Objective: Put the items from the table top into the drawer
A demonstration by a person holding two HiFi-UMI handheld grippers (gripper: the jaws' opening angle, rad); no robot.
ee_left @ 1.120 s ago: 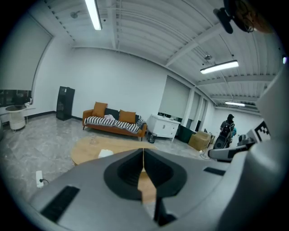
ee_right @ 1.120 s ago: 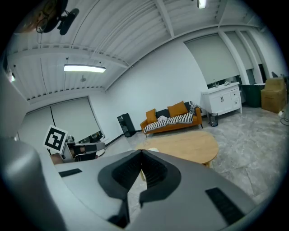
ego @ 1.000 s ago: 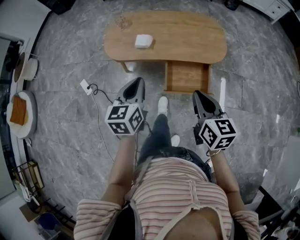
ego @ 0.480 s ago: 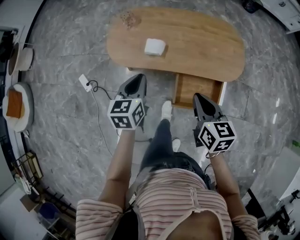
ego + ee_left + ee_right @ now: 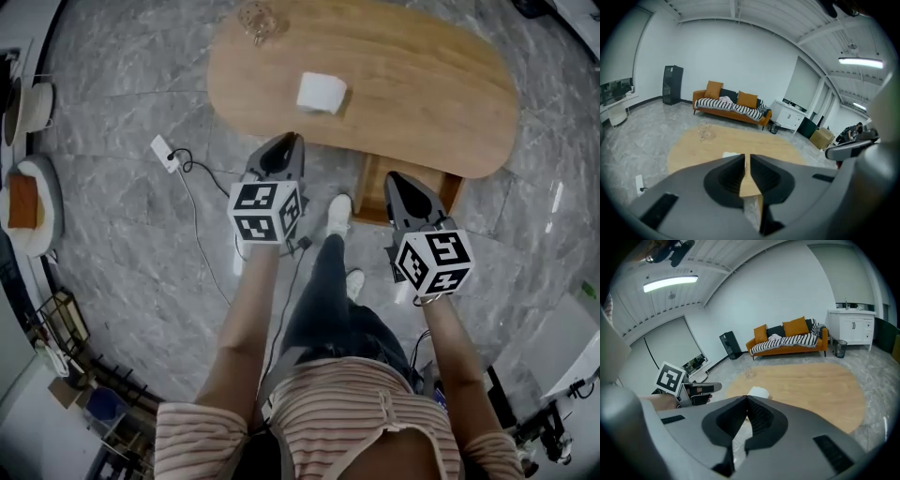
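Observation:
A white box lies on the oval wooden table, and a small clear glass piece rests near its far left end. The open wooden drawer sticks out under the table's near edge, partly hidden by my right gripper. My left gripper hangs just short of the table edge, below the white box. Both are shut and hold nothing. In the left gripper view the box peeks past the left gripper. From the right gripper the box shows ahead.
A power strip with a black cable lies on the marble floor at left. A shelf with plates stands at the far left. The person's shoes are between the grippers. An orange sofa lines the far wall.
The person has stepped toward the table. Both grippers have come closer to its near edge, and the right one now covers part of the drawer.

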